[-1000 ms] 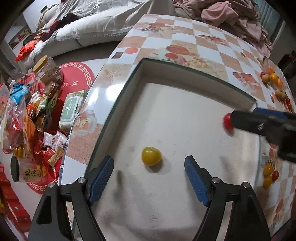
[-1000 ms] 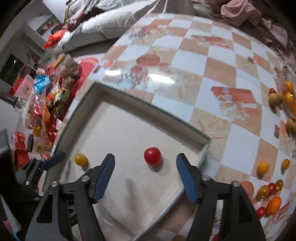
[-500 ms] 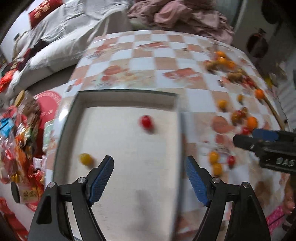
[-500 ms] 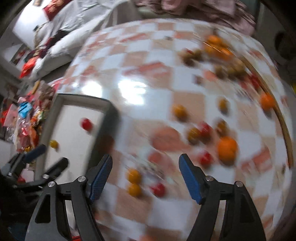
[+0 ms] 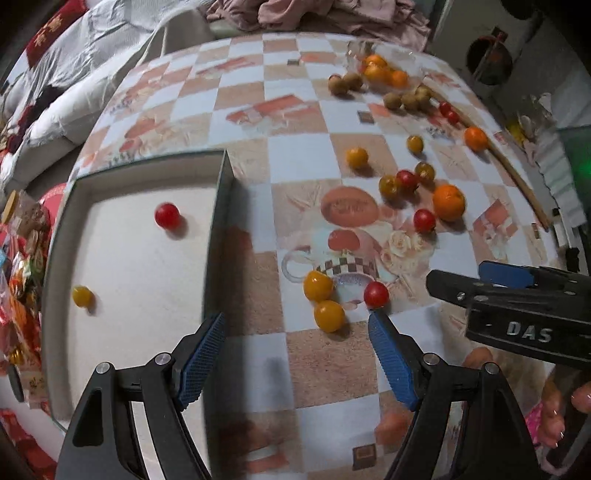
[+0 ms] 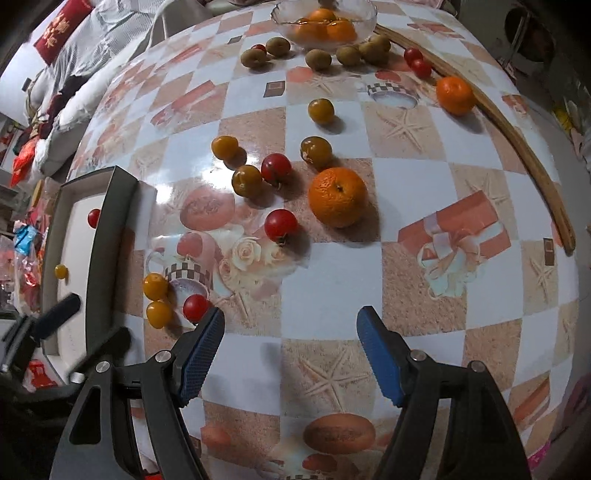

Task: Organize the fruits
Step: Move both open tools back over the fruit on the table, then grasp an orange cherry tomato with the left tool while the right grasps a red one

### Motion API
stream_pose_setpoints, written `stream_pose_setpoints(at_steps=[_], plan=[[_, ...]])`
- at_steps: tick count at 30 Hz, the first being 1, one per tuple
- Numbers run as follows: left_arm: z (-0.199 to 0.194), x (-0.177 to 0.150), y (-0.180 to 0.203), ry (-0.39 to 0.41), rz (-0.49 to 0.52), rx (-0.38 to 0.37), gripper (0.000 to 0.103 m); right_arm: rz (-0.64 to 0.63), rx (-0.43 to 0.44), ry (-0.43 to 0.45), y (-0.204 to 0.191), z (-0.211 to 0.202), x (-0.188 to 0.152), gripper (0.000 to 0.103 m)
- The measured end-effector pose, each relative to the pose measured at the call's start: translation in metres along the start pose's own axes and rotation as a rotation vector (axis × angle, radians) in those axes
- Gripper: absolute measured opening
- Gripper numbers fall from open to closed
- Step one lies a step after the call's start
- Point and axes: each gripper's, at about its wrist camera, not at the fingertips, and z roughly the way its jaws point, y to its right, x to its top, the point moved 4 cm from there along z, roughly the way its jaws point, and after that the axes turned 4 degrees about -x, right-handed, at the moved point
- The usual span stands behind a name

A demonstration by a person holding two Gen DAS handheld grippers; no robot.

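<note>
A shallow box (image 5: 218, 206) with a white floor sits at the table's left edge and holds a red tomato (image 5: 167, 215) and a yellow tomato (image 5: 82, 296). My left gripper (image 5: 295, 332) is open and empty, over the table right of the box, just short of two yellow tomatoes (image 5: 317, 285) and a red one (image 5: 376, 294). My right gripper (image 6: 290, 328) is open and empty above bare tablecloth; a red tomato (image 6: 280, 225) and a large orange (image 6: 338, 195) lie ahead of it. The right gripper shows in the left wrist view (image 5: 491, 284).
Several more tomatoes, brown fruits (image 6: 317, 58) and oranges are scattered further back. A glass bowl (image 6: 365, 11) holds oranges. A curved wooden stick (image 6: 517, 133) lies at the right. Snack packets (image 5: 18, 266) lie on the floor beyond the left edge.
Both grippers have swung right, away from the box and out over the table where the loose fruit lies. The red and yellow tomatoes stay in the box.
</note>
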Motion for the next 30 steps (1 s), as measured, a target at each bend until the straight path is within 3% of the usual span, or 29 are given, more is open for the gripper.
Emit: stream_pose_setpoints(at_steps=[5,9,12,18,20,22,23,26,30], plan=[[0.022,-0.008,-0.001,-0.037,-0.037,0.033,0.079,-0.008,0.01,0.004,0.0,0.006,0.006,0.077],[0.034,-0.011,-0.004,-0.059,-0.07,0.041,0.079,-0.033,0.011,0.01,-0.004,0.013,0.014,0.064],[0.038,-0.01,-0.004,-0.059,-0.086,0.041,0.079,-0.056,0.003,0.036,-0.01,0.014,0.022,0.061],[0.04,-0.005,-0.001,-0.058,-0.1,0.047,0.067,-0.088,0.007,0.062,-0.019,0.018,0.037,0.052],[0.039,-0.004,0.0,-0.056,-0.101,0.043,0.059,-0.097,0.001,0.067,-0.022,0.018,0.041,0.044],[0.037,-0.003,0.002,-0.055,-0.095,0.032,0.049,-0.105,-0.009,0.067,-0.025,0.02,0.045,0.024],[0.037,-0.003,0.003,-0.054,-0.094,0.024,0.046,-0.104,-0.005,0.065,-0.025,0.02,0.045,0.022],[0.034,-0.004,0.006,-0.061,-0.091,-0.033,0.024,-0.093,0.007,0.07,-0.022,0.018,0.045,0.022],[0.032,-0.006,0.005,-0.069,-0.1,-0.073,0.022,-0.08,0.032,0.063,-0.017,0.014,0.038,0.022]])
